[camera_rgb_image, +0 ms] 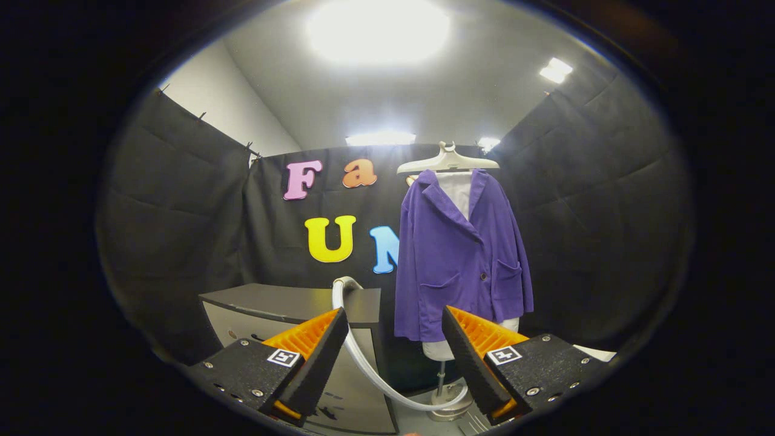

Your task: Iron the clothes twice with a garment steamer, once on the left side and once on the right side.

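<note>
A purple jacket [460, 254] hangs on a pale hanger [448, 162] over a white ironing form on a stand, beyond my fingers and slightly to the right. A white steamer hose [369, 363] curves from behind the grey cabinet down to the stand's base [449, 402], passing between my fingers. The steamer head itself is not visible. My gripper [393, 330] is open, with nothing between its fingers, still well short of the jacket.
A grey cabinet [290, 303] with a dark top stands to the left of the jacket, just ahead of my left finger. Black cloth walls enclose the booth on all sides. A white sheet edge [596, 352] lies beyond the right finger.
</note>
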Available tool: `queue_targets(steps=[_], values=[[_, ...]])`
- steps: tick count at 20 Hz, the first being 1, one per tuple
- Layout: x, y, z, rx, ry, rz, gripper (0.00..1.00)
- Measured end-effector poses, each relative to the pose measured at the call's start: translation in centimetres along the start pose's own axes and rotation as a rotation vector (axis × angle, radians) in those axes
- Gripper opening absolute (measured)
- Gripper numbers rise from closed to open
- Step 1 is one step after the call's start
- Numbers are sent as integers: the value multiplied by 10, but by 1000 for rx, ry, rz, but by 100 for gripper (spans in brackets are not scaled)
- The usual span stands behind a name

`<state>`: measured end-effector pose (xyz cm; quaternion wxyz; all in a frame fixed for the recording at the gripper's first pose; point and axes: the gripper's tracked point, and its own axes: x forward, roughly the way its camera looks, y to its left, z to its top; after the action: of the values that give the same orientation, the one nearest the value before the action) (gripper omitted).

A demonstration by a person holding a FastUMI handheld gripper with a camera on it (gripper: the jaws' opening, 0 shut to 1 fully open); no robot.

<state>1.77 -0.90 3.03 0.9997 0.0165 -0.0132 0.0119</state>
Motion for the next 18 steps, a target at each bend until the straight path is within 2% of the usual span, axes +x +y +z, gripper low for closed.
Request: queue_targets(steps=[8,14,18], values=[[69,23,35,10,5,112,96],[136,49,45,26,94,234,96],[189,59,51,57,166,278,96]])
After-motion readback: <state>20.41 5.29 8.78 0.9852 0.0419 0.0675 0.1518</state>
